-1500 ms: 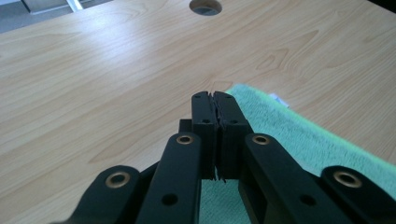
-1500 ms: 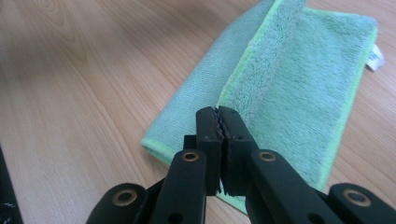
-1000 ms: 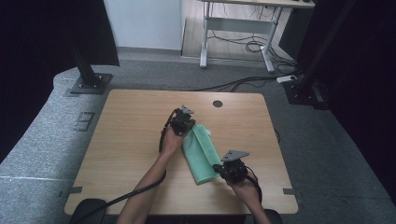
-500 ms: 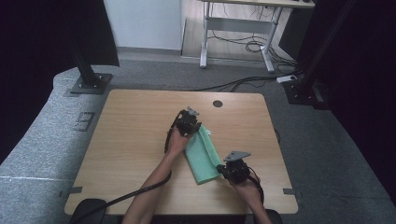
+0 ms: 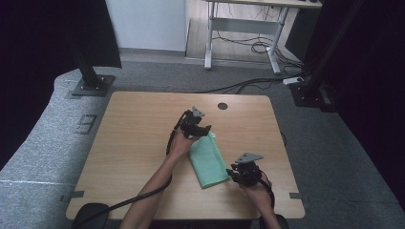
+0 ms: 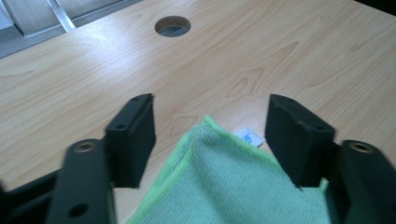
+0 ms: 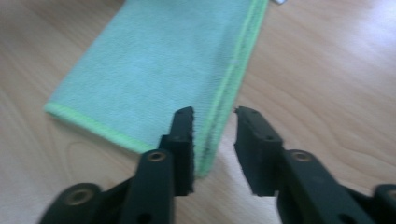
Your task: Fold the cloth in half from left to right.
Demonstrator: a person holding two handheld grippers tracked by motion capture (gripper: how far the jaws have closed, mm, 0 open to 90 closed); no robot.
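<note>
Green cloth (image 5: 208,161), folded, flat on table.

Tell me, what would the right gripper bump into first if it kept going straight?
Probably the folded green cloth: its near corner already lies between the right gripper's open fingers, though depth is hard to judge.

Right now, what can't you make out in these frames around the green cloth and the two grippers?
- White tag on the green cloth: print too small; the cloth covers part, left gripper view.
- Cloth's near end: cut off by the bottom edge, left gripper view.
- Cloth's far end: cut off by the top edge, blurred, right gripper view.
- Fold count: too small, high view.
- Left gripper and right gripper: jaws just opening; pad contact unclear.
</note>
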